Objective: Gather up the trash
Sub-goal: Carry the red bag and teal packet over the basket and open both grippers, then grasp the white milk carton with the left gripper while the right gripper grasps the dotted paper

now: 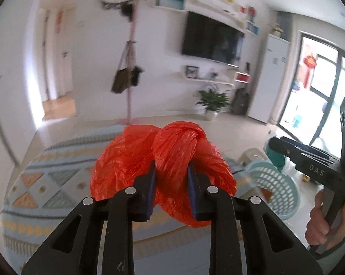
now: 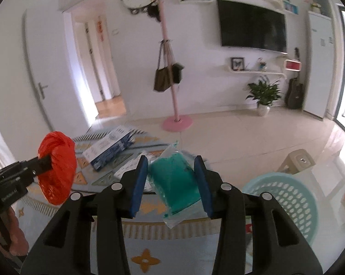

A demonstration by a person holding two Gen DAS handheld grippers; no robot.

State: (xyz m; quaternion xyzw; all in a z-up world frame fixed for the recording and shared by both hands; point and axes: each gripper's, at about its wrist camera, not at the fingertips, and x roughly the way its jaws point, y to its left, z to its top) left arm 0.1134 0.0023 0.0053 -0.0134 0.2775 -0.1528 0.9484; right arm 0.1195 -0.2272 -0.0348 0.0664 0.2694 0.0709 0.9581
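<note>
Gripping a crumpled red plastic bag (image 1: 163, 160) at the centre of the left wrist view, the left gripper (image 1: 171, 171) is seen with its jaws pinching the bunched plastic near the knotted top, presumably because that thick twist gives the blue pads something firm to bite on. The bag is held clear of the patterned rug (image 1: 41, 183) that fills the lower left of that frame; in the right wrist view the same bag appears at the left edge, raised above the floor.

In the centre of the right wrist view, a clear packet with teal contents (image 2: 174, 178) is held by the right gripper (image 2: 171, 171), its jaws spread only as far as the packet's width and pressed on its two sides. The packet is tilted, one transparent corner hanging below the pads.

A pale blue perforated basket (image 2: 287, 204) stands at the lower right of that frame, near both loads, and is judged to be the collection point, which would explain why both pieces are carried aloft on that side. More litter, a blue and white box (image 2: 110, 149), is left on the rug at centre left, so the collecting is judged unfinished.
</note>
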